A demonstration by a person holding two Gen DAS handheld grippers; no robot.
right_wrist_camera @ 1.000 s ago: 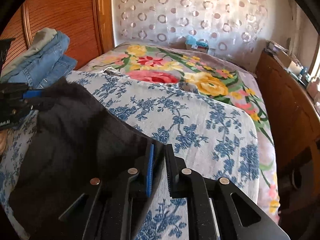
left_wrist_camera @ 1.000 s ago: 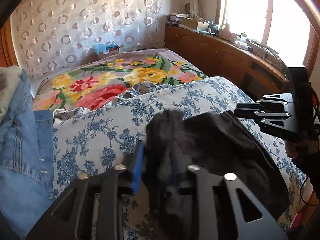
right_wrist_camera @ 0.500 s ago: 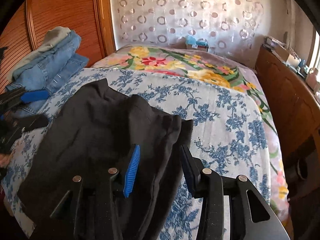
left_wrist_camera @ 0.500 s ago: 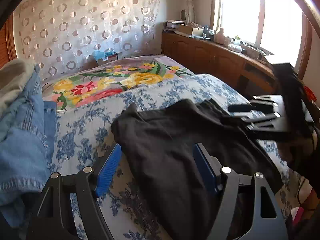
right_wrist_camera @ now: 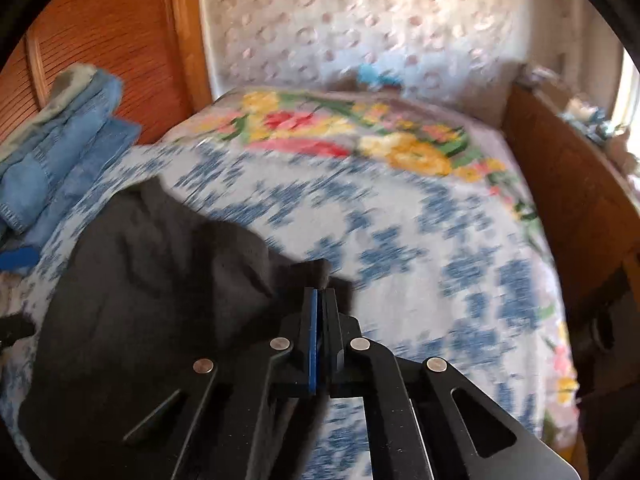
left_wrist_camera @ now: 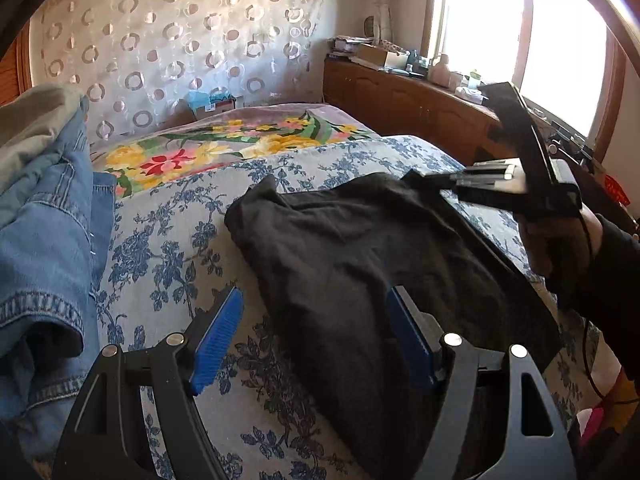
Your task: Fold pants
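Observation:
Dark grey pants (left_wrist_camera: 352, 264) lie folded in a rough heap on the blue-flowered bed cover (left_wrist_camera: 168, 240). My left gripper (left_wrist_camera: 316, 320) is open, its blue pads just above the pants' near edge, holding nothing. My right gripper (right_wrist_camera: 320, 300) is shut on the pants' far right corner (right_wrist_camera: 316, 272); it also shows in the left wrist view (left_wrist_camera: 424, 180), pinching that corner. The pants fill the lower left of the blurred right wrist view (right_wrist_camera: 152, 280).
A stack of folded blue jeans (left_wrist_camera: 44, 216) lies to the left on the bed. A bright floral blanket (left_wrist_camera: 224, 148) covers the far part. A wooden cabinet (left_wrist_camera: 420, 108) with clutter runs along the right under the window. A wooden headboard (right_wrist_camera: 112, 48) is behind the jeans.
The left gripper let go of the pants, opened and drew back. The right gripper opened, then closed on the pants' right corner and is moving, blurring its view.

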